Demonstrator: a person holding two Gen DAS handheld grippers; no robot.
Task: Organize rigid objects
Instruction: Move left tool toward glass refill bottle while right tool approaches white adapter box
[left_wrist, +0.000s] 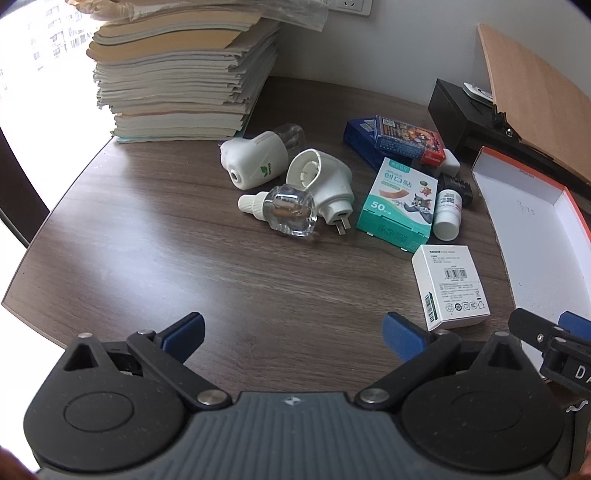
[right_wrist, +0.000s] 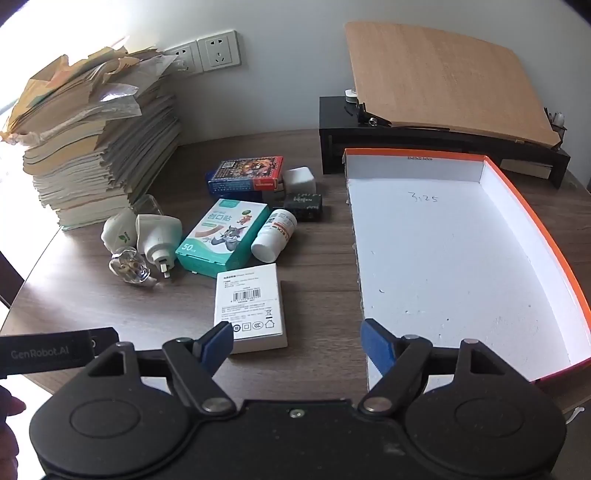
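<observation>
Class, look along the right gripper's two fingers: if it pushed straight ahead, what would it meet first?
Most likely the white barcode box, which lies just ahead of the open right gripper, toward its left finger. The white-lined tray's near wall sits by the right finger; depth is unclear, so either could touch first.

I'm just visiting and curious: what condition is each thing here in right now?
Left gripper: open, holding nothing.
Right gripper: open, holding nothing.
Orange box: open, nothing inside.
White pill bottle: capped, lying down.
Clear glass bottle: capped, on its side.
Bandage box: closed, flat.
</observation>
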